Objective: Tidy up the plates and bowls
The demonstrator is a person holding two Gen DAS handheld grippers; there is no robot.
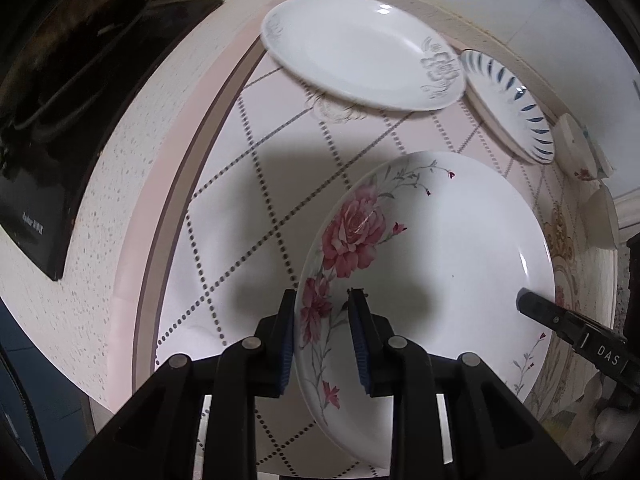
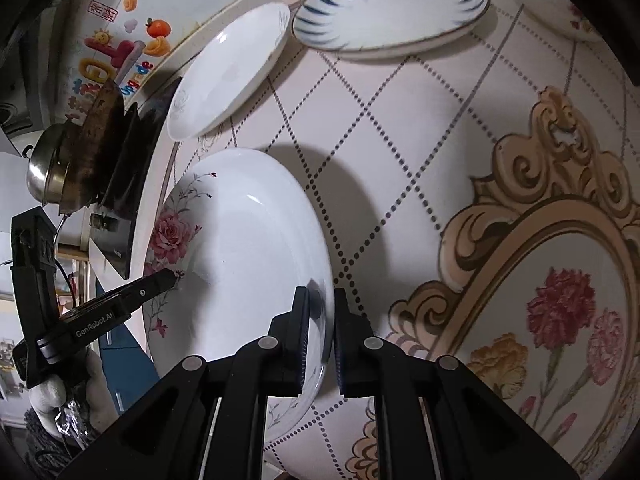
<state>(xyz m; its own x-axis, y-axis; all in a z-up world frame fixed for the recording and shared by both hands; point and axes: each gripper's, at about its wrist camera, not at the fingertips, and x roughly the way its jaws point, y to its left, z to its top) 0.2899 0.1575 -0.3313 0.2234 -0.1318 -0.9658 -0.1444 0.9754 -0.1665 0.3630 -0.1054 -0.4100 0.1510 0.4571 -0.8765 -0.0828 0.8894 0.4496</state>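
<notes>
Left wrist view: the rose plate (image 1: 440,256) is gripped at its near-left rim by the left gripper (image 1: 322,344), the jaws narrowed onto the rim with one pad on each side. At the plate's opposite edge the right gripper (image 1: 532,304) is seen — in the right wrist view its jaws (image 2: 320,340) are likewise closed narrowly on the rim of the rose plate (image 2: 248,264). The plate is held over a patterned cloth (image 1: 248,208) on the tabletop; whether it touches the cloth cannot be told. Farther back a grey-flowered plate (image 1: 360,52) and a blue-striped plate (image 1: 508,100) are laid — just beside each other. A stove (image 1: 72,112) is seen at left.
</notes>
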